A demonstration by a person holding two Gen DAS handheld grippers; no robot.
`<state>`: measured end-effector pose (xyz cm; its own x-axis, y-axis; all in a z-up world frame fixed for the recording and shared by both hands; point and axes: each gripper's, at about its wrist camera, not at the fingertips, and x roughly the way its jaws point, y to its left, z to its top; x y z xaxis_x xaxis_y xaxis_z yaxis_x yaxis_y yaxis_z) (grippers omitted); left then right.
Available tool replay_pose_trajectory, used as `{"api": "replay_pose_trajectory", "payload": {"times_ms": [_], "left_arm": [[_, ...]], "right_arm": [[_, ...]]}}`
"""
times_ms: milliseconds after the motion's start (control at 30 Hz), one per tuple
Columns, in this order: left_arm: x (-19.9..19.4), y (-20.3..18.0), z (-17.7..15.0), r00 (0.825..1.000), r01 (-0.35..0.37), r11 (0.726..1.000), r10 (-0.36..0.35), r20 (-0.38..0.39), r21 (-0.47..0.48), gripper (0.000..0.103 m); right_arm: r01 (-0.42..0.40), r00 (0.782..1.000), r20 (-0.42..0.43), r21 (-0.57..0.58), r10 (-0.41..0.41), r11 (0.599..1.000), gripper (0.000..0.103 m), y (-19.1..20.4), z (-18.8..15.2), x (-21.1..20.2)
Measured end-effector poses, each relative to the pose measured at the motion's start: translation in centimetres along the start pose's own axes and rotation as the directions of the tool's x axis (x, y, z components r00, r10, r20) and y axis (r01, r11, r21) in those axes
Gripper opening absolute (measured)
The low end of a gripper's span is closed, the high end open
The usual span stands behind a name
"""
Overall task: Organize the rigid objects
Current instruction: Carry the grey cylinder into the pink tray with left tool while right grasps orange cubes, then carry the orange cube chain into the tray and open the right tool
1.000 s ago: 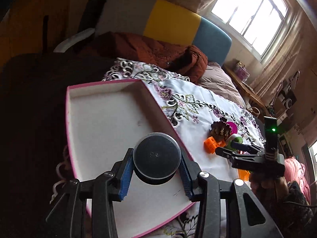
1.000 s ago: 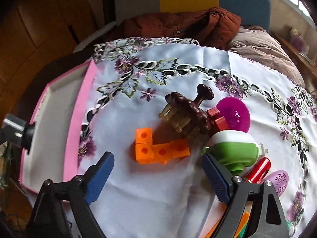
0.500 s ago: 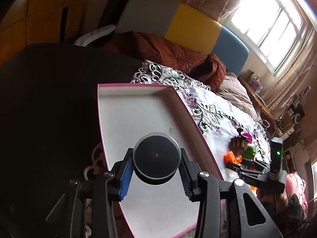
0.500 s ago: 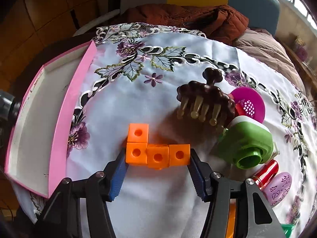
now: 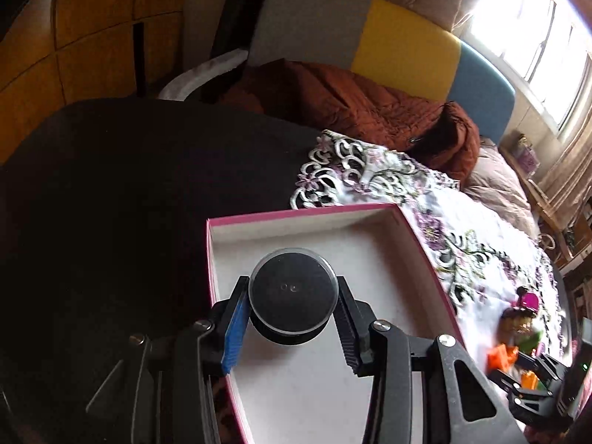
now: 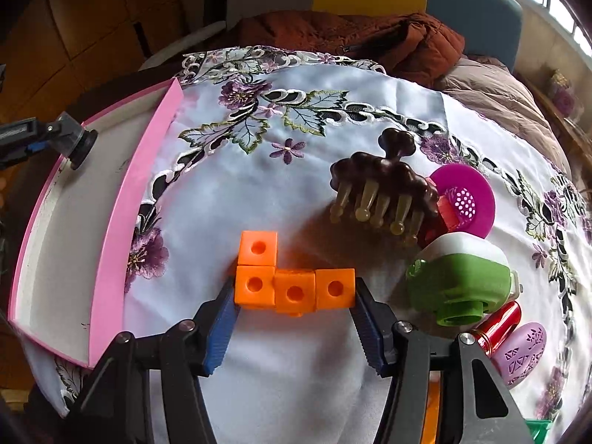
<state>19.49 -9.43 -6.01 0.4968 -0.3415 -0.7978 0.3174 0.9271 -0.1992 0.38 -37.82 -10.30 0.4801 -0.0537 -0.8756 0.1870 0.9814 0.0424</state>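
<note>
Left gripper [image 5: 292,329] clamped on a round black lidded jar [image 5: 293,298], poised over the pink-rimmed tray [image 5: 296,214] near its far left corner, tray floor directly below. Further right on the floral tablecloth [image 6: 296,129], right gripper [image 6: 294,323] just closed end-on along the long axis of the orange linked-cube block [image 6: 292,283], pads pressing both ends. Tray well off to the left of it.

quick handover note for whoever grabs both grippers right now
Left gripper: shut on the black round jar, held over the pink tray, not yet set down.
Right gripper: closed on the orange block piece, which is on the tablecloth.
Left to move: brown claw clip, green and white piece, magenta disc, red tube, purple pod.
</note>
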Motion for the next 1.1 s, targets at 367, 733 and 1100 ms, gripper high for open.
{"api": "replay_pose_trajectory", "payload": {"times_ms": [367,733,1100], "left_arm": [[-2.9,1.0,-2.1,1.000,-0.017,0.999,0.018,0.025,-0.045,0.063],[-8.5,-0.5,-10.1,0.999,-0.035,0.999,0.035,0.037,-0.003,0.063],[-10.5,-0.8,-12.8,0.996,-0.072,0.997,0.070,0.054,0.035,0.064]], "right_arm": [[0.009,1.000,0.003,-0.010,-0.009,1.000,0.059,0.1,0.0,0.1],[0.037,0.999,0.006,-0.012,-0.037,0.999,0.059,0.5,-0.2,0.0],[0.034,0.999,0.011,-0.012,-0.034,0.999,0.059,3.3,-0.8,-1.9]]}}
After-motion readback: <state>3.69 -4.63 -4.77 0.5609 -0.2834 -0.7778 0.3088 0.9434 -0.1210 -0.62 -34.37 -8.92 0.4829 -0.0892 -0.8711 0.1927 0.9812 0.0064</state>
